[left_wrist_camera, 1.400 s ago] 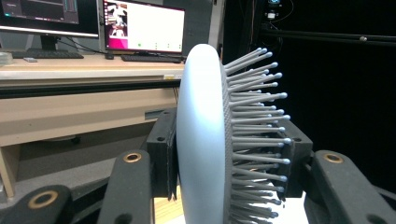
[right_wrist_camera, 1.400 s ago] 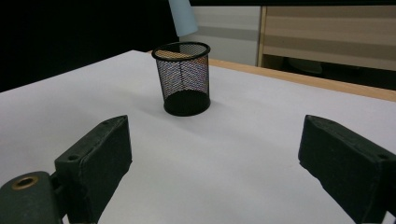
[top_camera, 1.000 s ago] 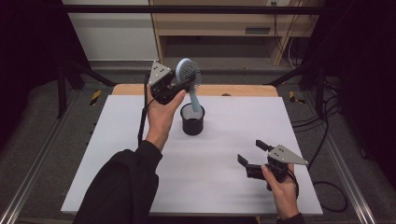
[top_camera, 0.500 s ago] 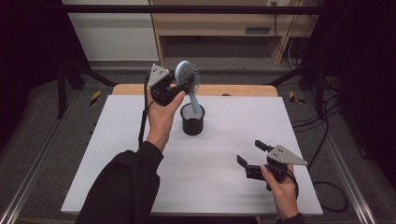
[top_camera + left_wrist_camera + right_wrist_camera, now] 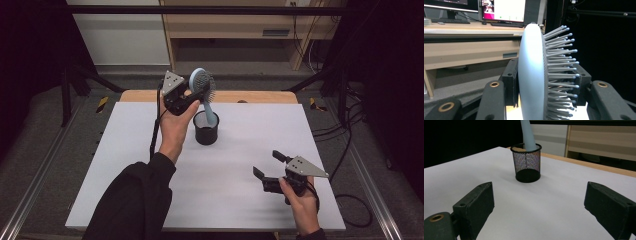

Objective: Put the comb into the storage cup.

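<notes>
The left tool [image 5: 192, 97] clamped the head of a pale blue plastic hairbrush with grey bristles [image 5: 202, 85], its handle seemingly dipping into the black wire-mesh cup [image 5: 206, 128] on the white counter [image 5: 125, 165]. The right tool [image 5: 267, 170] rested wide apart, holding nothing.

pale blue hairbrush [image 5: 202, 87] upright, handle inside black mesh cup [image 5: 206, 128]

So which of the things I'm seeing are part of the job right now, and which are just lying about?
In the job:
- hairbrush, head clamped in the left gripper, handle in the cup
- black mesh cup on the white table
- right gripper, open, idle near the table's front

Lying about:
- wooden shelf unit behind the table
- cables on the floor at the right
</notes>
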